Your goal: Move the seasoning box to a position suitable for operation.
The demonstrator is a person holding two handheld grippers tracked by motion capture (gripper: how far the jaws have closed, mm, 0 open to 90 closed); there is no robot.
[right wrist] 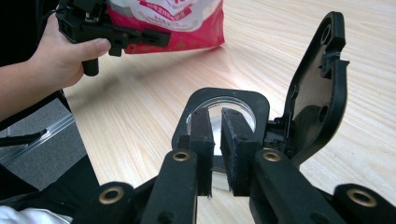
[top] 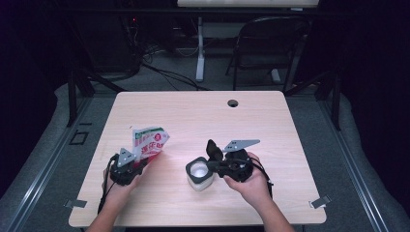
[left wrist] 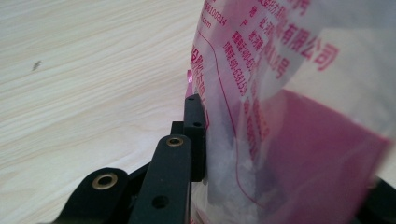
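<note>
A plastic bag [top: 151, 140] printed in red, white and green stands tilted over the left of the table, with my left gripper [top: 144, 160] shut on its lower end. In the left gripper view one black finger [left wrist: 194, 135] presses the bag [left wrist: 289, 107] and the other is hidden behind it. My right gripper [top: 213, 167] is shut on the black rim of a small white container [top: 199, 181] whose black lid [top: 214, 150] stands open. In the right gripper view the right gripper [right wrist: 217, 122] pinches the container's near rim [right wrist: 219, 95] beside the raised lid [right wrist: 322, 88]. The bag [right wrist: 182, 23] hangs farther off.
The wooden table [top: 203, 116] has a cable hole [top: 233, 103] near its far edge and metal clips [top: 76, 203] at the front corners. A folding chair [top: 270, 43], a desk leg [top: 199, 53] and floor cables lie beyond it.
</note>
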